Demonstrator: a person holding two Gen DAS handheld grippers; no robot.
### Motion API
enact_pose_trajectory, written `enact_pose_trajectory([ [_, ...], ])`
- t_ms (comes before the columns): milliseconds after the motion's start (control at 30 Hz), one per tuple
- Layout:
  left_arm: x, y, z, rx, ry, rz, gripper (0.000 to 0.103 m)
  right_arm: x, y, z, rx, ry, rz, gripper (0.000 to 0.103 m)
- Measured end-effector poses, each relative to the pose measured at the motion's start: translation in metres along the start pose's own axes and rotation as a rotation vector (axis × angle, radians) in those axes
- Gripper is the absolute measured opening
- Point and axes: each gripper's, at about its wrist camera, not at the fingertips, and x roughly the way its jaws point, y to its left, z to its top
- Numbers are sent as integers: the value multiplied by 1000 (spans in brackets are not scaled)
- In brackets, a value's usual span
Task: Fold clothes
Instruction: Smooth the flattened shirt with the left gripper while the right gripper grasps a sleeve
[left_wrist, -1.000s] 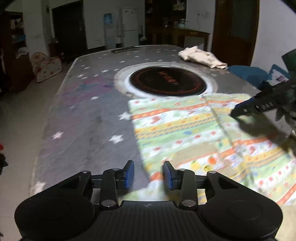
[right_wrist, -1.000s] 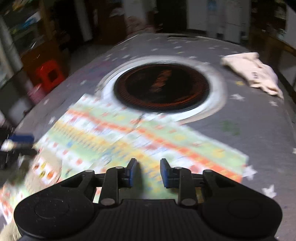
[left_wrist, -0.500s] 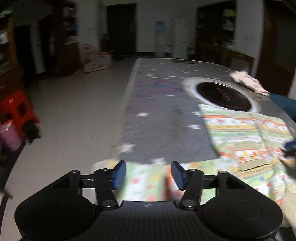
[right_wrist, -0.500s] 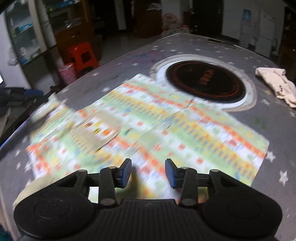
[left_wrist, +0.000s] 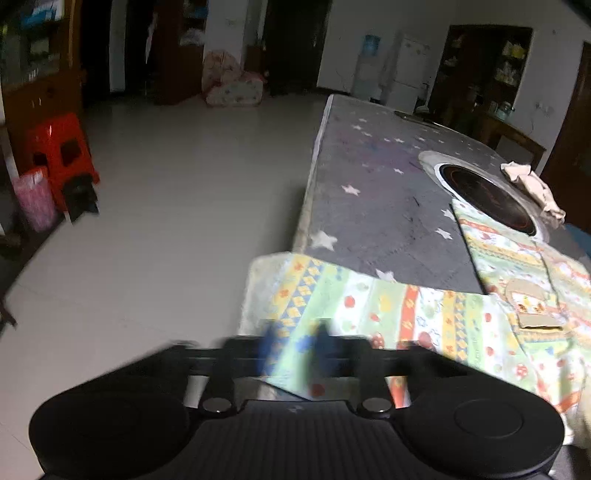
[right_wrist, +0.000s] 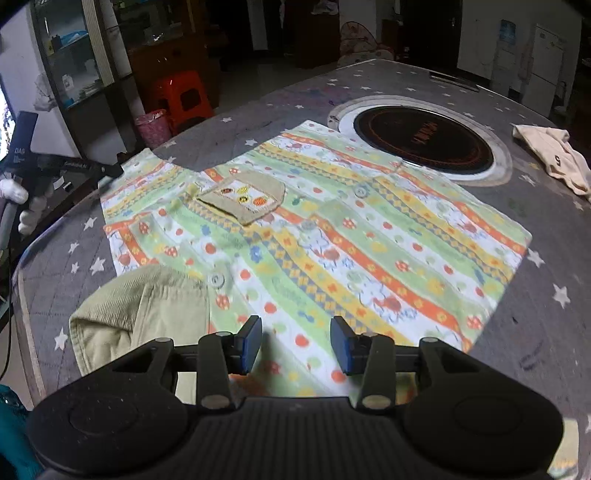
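A child's striped shirt (right_wrist: 332, 236) with a tan chest pocket (right_wrist: 245, 201) and tan collar (right_wrist: 144, 314) lies flat, front up, on the grey star-patterned table (right_wrist: 546, 332). My right gripper (right_wrist: 294, 341) is open above the shirt's near edge, beside the collar. My left gripper (left_wrist: 293, 349) is blurred, its blue pads close together around the edge of the shirt's sleeve (left_wrist: 314, 295) at the table's left edge. The left gripper also shows in the right wrist view (right_wrist: 107, 171), at the sleeve end.
A round black inset hob (right_wrist: 421, 138) sits mid-table beyond the shirt. A cream garment (right_wrist: 554, 157) lies crumpled at the far right. Red stools (right_wrist: 181, 98) and a pink bin (right_wrist: 153, 127) stand on the floor to the left.
My left gripper swung left to the sleeve at the table edge and its pads closed in. My right gripper pulled back toward the collar and opened wider.
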Motion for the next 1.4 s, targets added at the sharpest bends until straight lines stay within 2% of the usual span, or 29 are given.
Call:
enact_pose_trajectory([
  [233,5,-15,7,130,-67,118,2,-5,7,-20,-1,24,0,44],
  [300,11,-22,8,180,-70,152,2,-6,10,-28,-29,28,-7,49],
  [400,22,-26,7,204,-35,169,2,-11,15,-38,-88,32,-27,52],
  [500,25,-26,6,200,-21,173,2,-20,15,-45,-92,29,-28,52],
  [633,19,-26,13,175,0,184,8,-39,8,-53,-58,2,-48,52],
  [800,-2,-30,24,146,-43,164,29,-69,-9,-62,28,-53,-99,52],
  [867,-10,-38,29,139,-61,144,41,-81,-16,-66,63,-75,-120,51],
  [900,-14,-42,30,139,-71,126,43,-85,-21,-68,76,-80,-136,50],
  [1067,-27,-83,34,194,-91,3,47,-94,-62,-77,213,-83,-255,48],
  [1267,-35,-151,29,281,-94,-189,54,-68,-88,-71,266,-69,-292,47],
  [1333,-37,-177,23,317,-88,-259,55,-55,-91,-71,249,-44,-312,44],
  [1400,-39,-202,16,358,-77,-319,55,-50,-90,-72,233,-40,-345,29],
])
